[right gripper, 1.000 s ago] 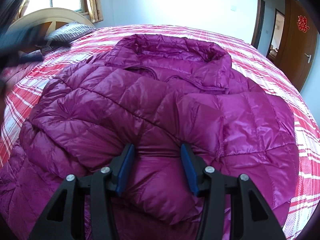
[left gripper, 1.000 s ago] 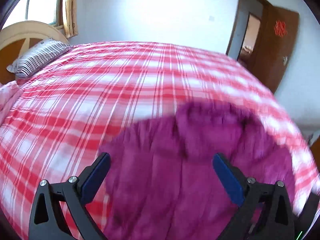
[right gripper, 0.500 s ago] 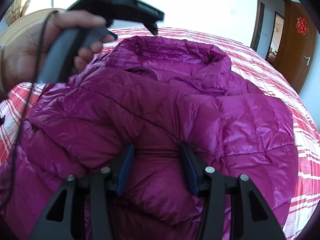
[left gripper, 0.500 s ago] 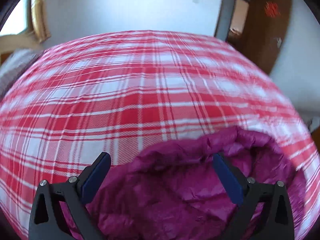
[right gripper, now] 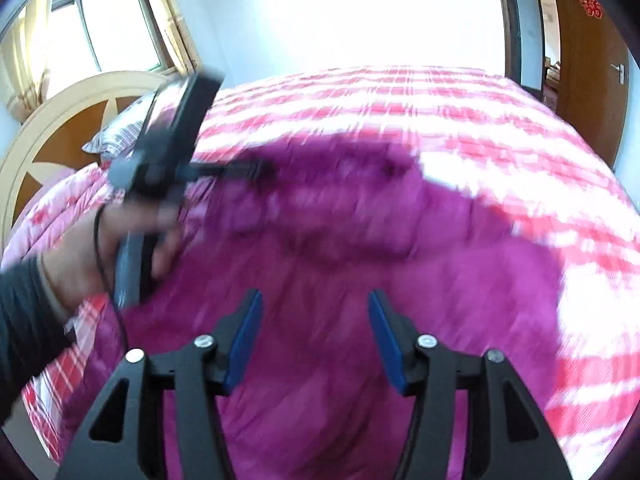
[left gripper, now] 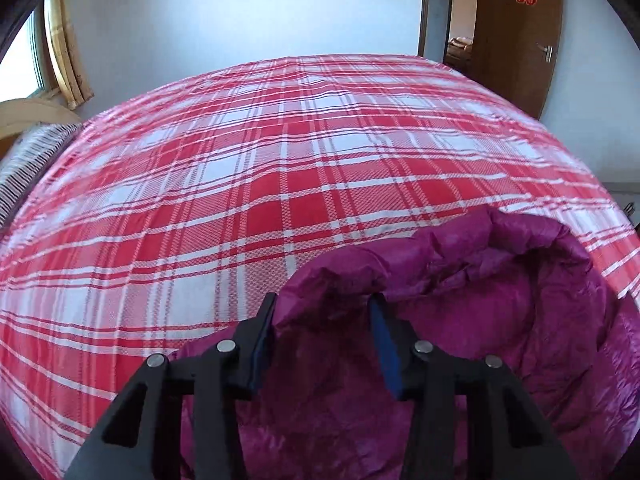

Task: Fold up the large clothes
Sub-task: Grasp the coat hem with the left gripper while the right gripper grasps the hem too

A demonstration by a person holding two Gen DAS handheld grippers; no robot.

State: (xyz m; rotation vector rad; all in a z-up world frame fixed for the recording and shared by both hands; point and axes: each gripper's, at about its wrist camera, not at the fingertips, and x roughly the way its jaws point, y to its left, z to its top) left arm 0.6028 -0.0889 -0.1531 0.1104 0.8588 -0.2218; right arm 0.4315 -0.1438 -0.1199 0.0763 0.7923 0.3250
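A magenta quilted down jacket lies on a bed with a red and white plaid sheet. In the left wrist view my left gripper is shut on the jacket's collar edge, with fabric bunched between its blue pads. The jacket's hood rises to the right of it. In the blurred right wrist view my right gripper is partly open above the jacket body, with nothing visibly pinched. The hand holding the left gripper shows at the left there.
A striped pillow and a round wooden headboard are at the bed's left end. A window with curtains is behind it. A brown door stands open at the far right.
My left gripper has closed from wide open onto the jacket's collar edge. My right gripper has let go of the jacket fold and lifted away, its view now motion-blurred.
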